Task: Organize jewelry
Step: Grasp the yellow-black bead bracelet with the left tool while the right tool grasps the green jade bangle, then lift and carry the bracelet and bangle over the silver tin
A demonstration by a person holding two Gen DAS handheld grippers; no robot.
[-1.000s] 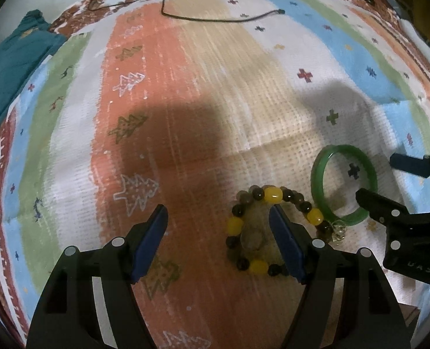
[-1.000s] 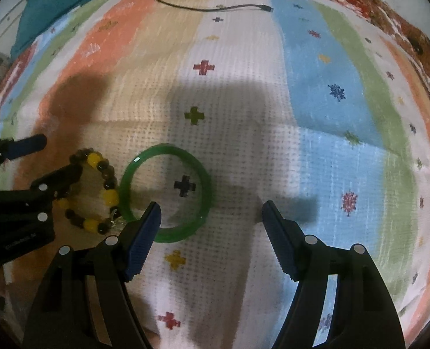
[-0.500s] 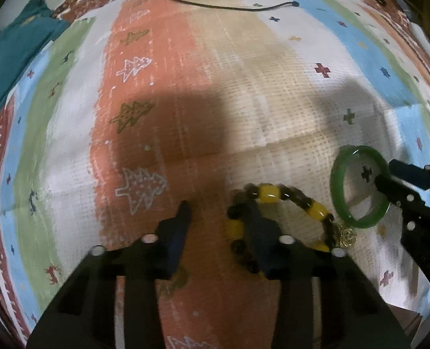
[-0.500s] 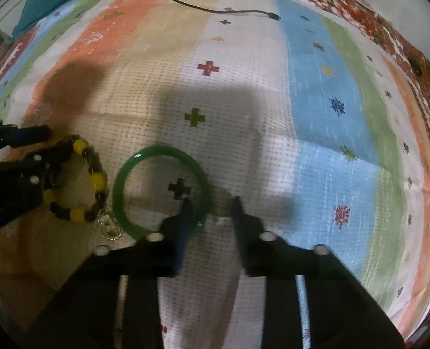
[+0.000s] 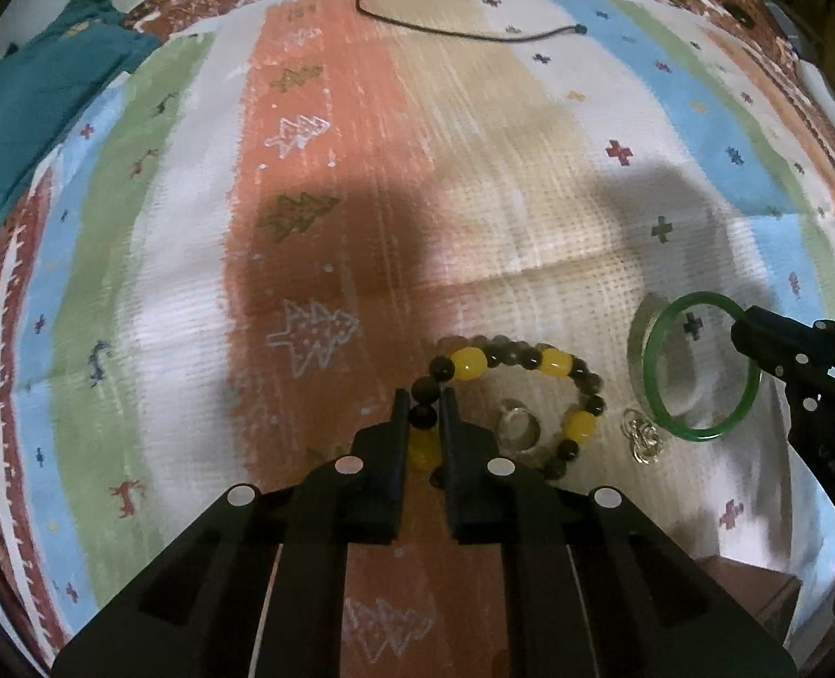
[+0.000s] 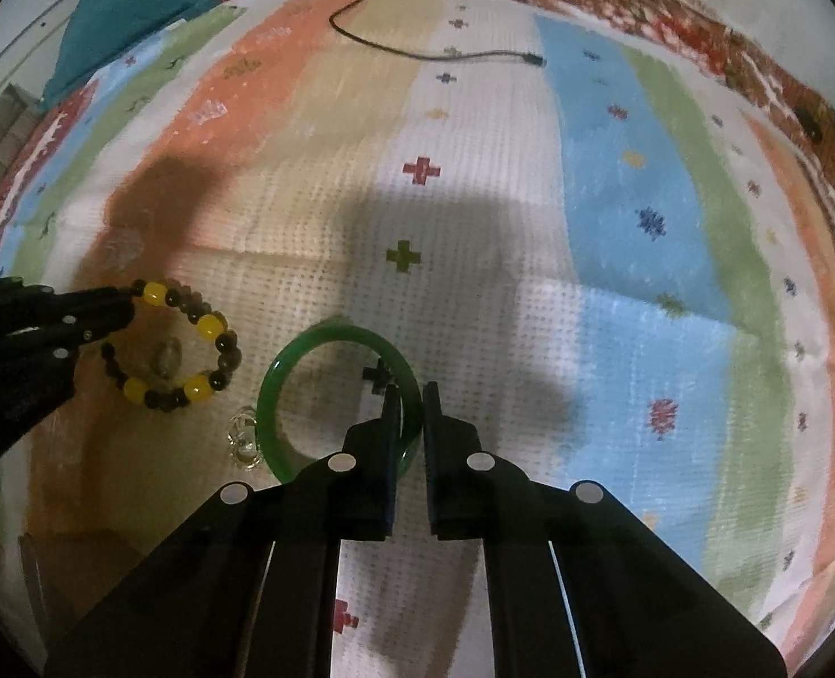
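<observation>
Green bangle [image 6: 327,339]: near edge hidden behind right gripper [image 6: 412,395], pinched
Bead bracelet [image 5: 508,359]: on cloth [image 5: 474,169], left gripper [image 5: 424,401] just closed on beads
Ring [image 5: 519,429]: blurred, inside bracelet

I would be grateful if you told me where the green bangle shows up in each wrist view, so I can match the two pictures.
Left wrist view: the green bangle sits at the right edge, its far side pinched by the right gripper.
Right wrist view: the bangle is low at centre, directly ahead of that gripper.
Shared landmark: the beaded bracelet lies just left of it in both.
</observation>
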